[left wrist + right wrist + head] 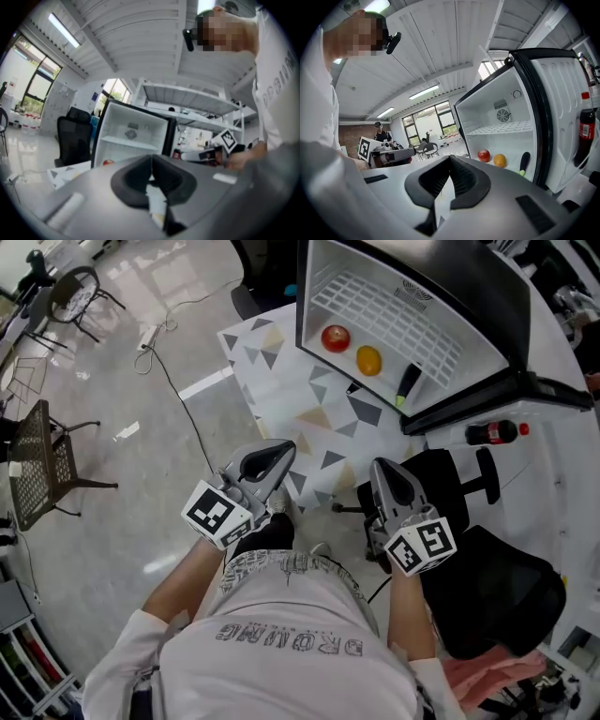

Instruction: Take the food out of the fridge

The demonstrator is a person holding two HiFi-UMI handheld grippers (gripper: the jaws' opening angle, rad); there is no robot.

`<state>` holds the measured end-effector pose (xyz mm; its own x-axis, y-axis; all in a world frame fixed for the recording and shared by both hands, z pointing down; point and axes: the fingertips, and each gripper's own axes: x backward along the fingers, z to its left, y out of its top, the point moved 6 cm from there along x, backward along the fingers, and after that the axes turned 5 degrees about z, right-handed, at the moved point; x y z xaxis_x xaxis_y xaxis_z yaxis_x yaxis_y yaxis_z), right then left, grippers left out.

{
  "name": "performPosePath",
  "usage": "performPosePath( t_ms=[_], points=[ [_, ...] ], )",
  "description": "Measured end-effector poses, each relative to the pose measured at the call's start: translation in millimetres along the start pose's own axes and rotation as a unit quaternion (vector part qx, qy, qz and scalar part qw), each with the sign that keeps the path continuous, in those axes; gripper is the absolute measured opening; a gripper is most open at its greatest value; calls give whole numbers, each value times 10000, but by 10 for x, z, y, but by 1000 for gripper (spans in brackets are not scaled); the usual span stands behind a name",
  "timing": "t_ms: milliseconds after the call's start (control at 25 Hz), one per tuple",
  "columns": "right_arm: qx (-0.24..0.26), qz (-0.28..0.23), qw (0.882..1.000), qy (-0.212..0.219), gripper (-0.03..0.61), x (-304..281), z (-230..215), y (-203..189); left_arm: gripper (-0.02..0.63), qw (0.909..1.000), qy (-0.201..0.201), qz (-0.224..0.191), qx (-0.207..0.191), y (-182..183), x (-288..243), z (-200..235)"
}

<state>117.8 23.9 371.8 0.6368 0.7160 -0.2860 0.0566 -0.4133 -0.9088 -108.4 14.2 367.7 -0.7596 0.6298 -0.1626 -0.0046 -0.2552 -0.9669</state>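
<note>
One fridge (323,273) holds one red apple (335,337), one orange (368,360) and one dark vegetable (409,383); one cola bottle (494,433) in its door; two metal chairs (42,460) at left.

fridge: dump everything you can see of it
The fridge is a small unit, black outside and white, plastic-looking inside, standing upright on a triangle-patterned surface. Its door is swung wide open, with a cola bottle in the door rack. Inside are a white wire shelf, a round fan vent on the back wall, and on the floor a red apple, an orange and a dark green item.
</note>
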Motion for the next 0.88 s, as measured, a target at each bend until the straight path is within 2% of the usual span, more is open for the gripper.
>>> performPosePath(
  t_ms=[400, 880],
  points=[
    [-49, -48, 9992, -399, -5, -644, -47, 192, 11, 9993, -354, 99, -21, 146, -168, 701],
    [-65, -63, 9975, -696, -5, -1139, -283, 261, 11, 9987, -465, 192, 20, 123, -372, 1137]
  ],
)
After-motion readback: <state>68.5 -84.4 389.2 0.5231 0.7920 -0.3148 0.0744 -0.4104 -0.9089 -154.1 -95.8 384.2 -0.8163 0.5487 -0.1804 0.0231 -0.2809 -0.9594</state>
